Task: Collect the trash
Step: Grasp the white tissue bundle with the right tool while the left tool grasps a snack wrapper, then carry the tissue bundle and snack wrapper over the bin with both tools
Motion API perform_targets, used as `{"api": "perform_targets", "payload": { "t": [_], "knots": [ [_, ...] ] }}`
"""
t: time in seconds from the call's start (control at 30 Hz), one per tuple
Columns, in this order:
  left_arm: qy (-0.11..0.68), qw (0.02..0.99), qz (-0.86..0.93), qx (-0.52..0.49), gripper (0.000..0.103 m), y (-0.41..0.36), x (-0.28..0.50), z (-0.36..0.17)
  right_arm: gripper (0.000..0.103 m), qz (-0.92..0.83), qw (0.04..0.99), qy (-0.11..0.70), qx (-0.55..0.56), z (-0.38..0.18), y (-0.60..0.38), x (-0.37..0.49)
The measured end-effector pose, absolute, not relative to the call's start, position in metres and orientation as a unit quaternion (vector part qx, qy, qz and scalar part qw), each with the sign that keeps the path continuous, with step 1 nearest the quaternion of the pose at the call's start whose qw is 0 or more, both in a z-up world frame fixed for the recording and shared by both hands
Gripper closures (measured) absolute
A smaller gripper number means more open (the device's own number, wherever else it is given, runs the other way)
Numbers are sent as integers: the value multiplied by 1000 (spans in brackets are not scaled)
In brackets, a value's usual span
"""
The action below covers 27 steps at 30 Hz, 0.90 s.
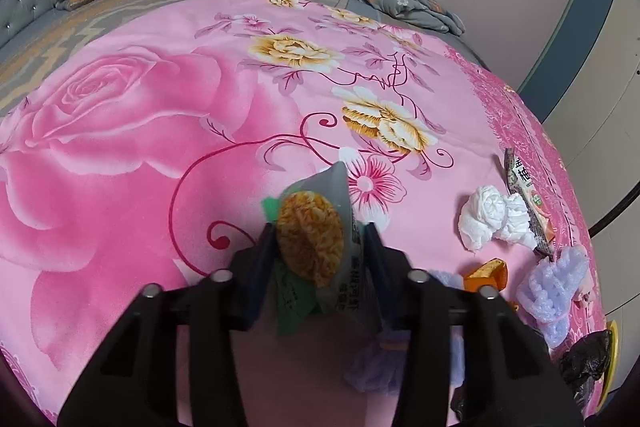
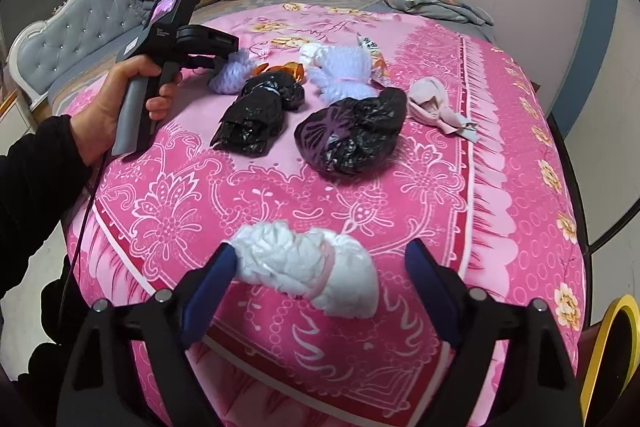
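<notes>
Left wrist: left gripper (image 1: 320, 239) clamps grey snack packet (image 1: 316, 227); right gripper (image 2: 320, 263) open.

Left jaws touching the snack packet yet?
Touching. The left wrist view shows the left gripper with both jaws pressed against the sides of the snack packet, which stands pinched between them above the pink bedspread.

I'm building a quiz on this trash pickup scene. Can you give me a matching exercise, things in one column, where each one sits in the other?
Things:
1. snack packet
2. white crumpled bag
3. larger black bag
4. yellow-rimmed bin

Places:
A. off the bed's right edge
B. mid-bed, beside a smaller black bag
C. pinched in the left gripper
D. between the right gripper fingers, which stand apart

Pairs: 1-C, 2-D, 3-B, 4-A
</notes>
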<state>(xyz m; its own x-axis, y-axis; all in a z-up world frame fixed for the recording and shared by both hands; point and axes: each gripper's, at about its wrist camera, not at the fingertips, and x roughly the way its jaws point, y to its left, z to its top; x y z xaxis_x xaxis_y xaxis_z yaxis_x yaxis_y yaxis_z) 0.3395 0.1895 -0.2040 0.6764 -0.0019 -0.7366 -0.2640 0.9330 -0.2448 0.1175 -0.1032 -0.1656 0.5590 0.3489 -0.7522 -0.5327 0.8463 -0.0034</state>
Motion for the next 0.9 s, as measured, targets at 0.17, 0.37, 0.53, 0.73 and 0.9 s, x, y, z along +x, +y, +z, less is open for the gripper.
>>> {"api": "perform_targets", "payload": {
  "t": [0.17, 0.37, 0.53, 0.73, 0.9],
  "knots": [
    [380, 901, 65, -201, 82, 199, 334, -200, 45, 262, 867, 408, -113, -170, -96, 125],
    [364, 903, 66, -218, 85, 209, 326, -184, 58, 259, 866, 417, -91, -168, -99, 131],
    [349, 911, 71, -208, 85, 210, 313, -164, 61, 254, 876, 403, -79, -159, -105, 125],
    [333, 922, 63, -186, 85, 195, 291, -138, 61, 250, 887, 385, -49, -135, -121, 115],
    [315, 936, 38, -150, 85, 161, 272, -108, 61, 239, 900, 363, -30, -110, -140, 105]
  ]
}}
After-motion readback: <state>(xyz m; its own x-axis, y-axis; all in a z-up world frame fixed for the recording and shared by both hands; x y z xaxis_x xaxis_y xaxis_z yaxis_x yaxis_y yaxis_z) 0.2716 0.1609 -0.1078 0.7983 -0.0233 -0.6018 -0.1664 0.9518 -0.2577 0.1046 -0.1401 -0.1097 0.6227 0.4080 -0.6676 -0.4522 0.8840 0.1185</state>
